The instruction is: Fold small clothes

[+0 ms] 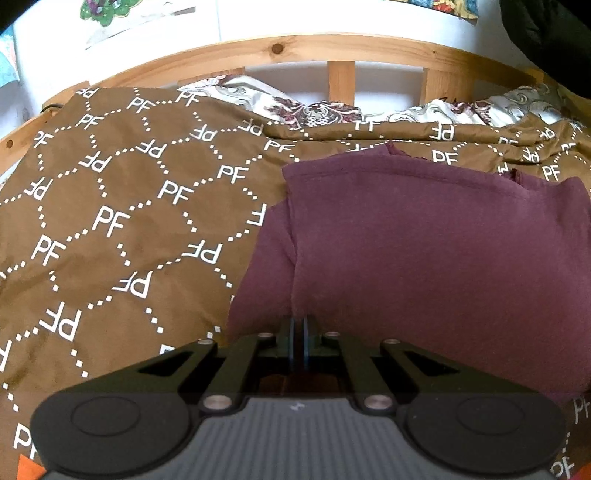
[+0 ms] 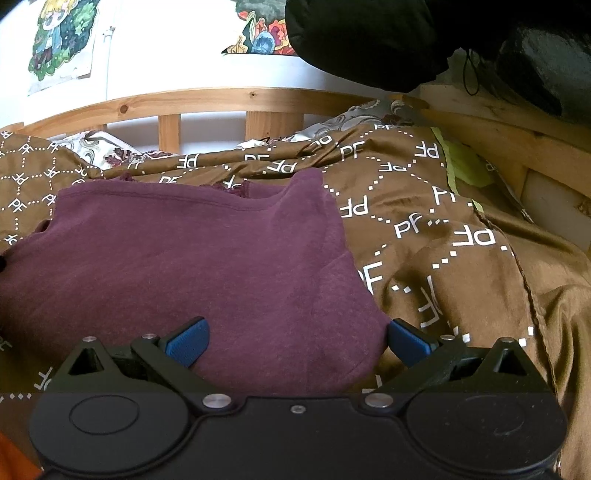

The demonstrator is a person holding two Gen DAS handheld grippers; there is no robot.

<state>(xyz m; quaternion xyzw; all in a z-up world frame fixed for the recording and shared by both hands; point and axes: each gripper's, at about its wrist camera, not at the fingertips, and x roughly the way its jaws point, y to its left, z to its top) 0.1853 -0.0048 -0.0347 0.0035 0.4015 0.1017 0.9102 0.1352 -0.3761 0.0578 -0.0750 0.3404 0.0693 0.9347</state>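
Observation:
A maroon garment [image 1: 424, 258] lies spread on a brown bedspread [image 1: 129, 221] printed with white letters. In the left wrist view my left gripper [image 1: 299, 325] is shut, its blue pads pinching the garment's near left edge, where a crease runs up from the jaws. The right wrist view shows the same maroon garment [image 2: 203, 251] with its neckline at the far side. My right gripper [image 2: 297, 341] stands open over the near right hem, one blue pad on either side of the cloth and neither pressing on it.
A wooden slatted headboard [image 1: 295, 44] closes off the far side, with a patterned pillow [image 1: 306, 107] in front of it. A black jacket [image 2: 369, 33] hangs at the upper right. The bed's wooden side rail [image 2: 498, 140] runs along the right. Something orange [image 1: 29, 469] shows at the bottom left.

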